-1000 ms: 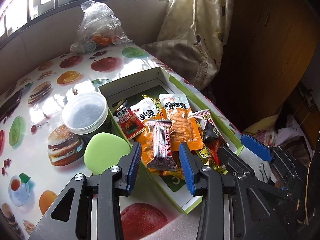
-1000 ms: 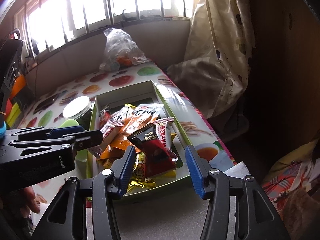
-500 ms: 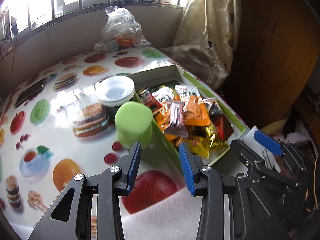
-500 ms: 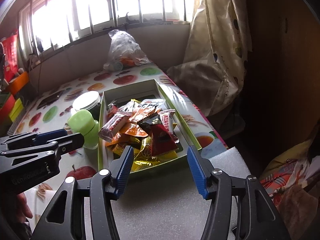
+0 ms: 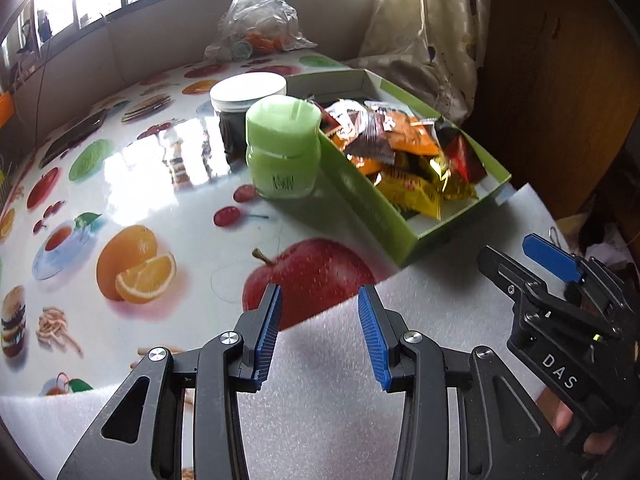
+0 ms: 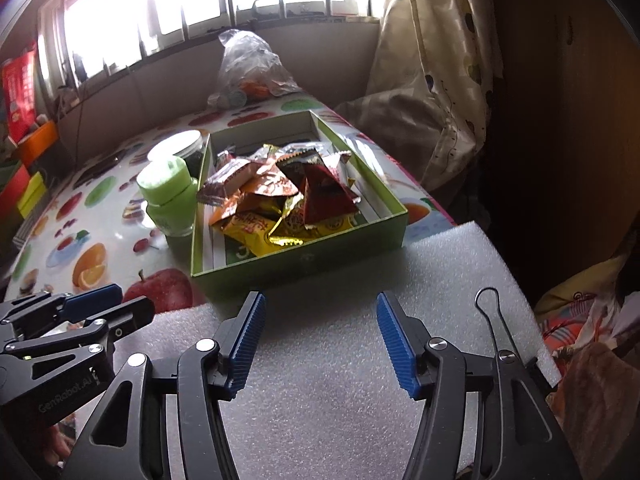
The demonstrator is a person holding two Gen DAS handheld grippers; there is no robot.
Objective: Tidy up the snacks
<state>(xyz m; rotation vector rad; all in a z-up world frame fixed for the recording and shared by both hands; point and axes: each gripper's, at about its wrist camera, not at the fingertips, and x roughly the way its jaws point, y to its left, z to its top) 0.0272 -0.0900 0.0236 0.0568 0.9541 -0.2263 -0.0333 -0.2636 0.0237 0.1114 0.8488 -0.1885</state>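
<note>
Your left gripper (image 5: 318,334) and right gripper (image 6: 320,346) hover spread and empty over near foam; snack packets (image 6: 280,196) fill the green box (image 6: 304,264) beyond. Sorting looks finished; any next move calls for reaching forward.

Daylight from barred window (image 6: 224,12) behind bench; panes blown out white. Strong glare patch on glossy bench (image 5: 152,168) left of green jar (image 5: 283,148). Jar casts shadow toward camera. Area right of curtain (image 6: 436,80) dim, near black. Heavy fisheye bending, dark vignette at corners. Slight motion blur on box wall (image 5: 368,204).
</note>
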